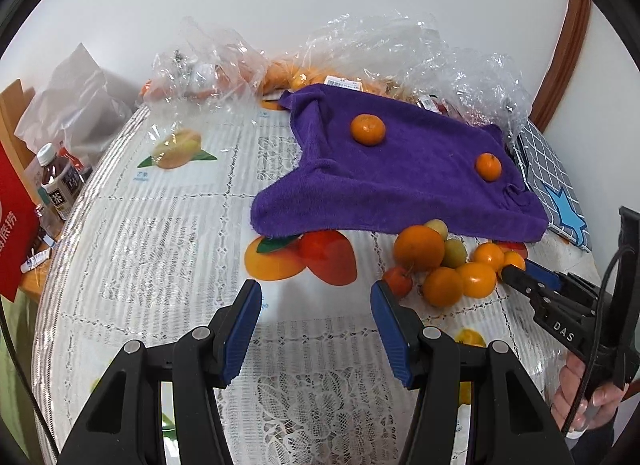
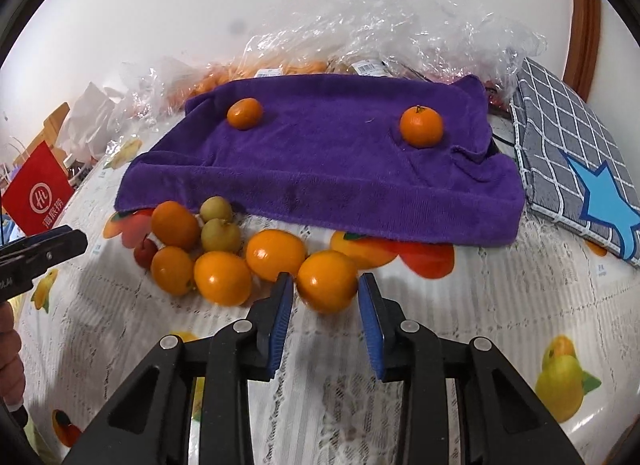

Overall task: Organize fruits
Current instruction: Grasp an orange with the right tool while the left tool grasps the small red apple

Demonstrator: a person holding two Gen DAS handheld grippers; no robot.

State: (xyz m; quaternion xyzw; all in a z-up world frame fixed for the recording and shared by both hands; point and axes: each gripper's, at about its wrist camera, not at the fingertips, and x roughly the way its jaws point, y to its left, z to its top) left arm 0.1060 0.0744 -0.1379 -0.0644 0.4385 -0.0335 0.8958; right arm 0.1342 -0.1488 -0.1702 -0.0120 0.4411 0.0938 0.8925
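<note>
A purple towel lies on the table with two small oranges on it, one to the left and one to the right. A pile of loose fruit with several oranges, two green-yellow fruits and a small red one lies in front of it, also in the left wrist view. My right gripper is open, its jaws on either side of an orange at the pile's right end, with small gaps. My left gripper is open and empty over the tablecloth, left of the pile.
Crumpled clear plastic bags with more fruit lie behind the towel. A grey checked pouch with a blue star lies at the right. Bottles and a red bag stand off the table's left edge. The lace tablecloth has printed fruit.
</note>
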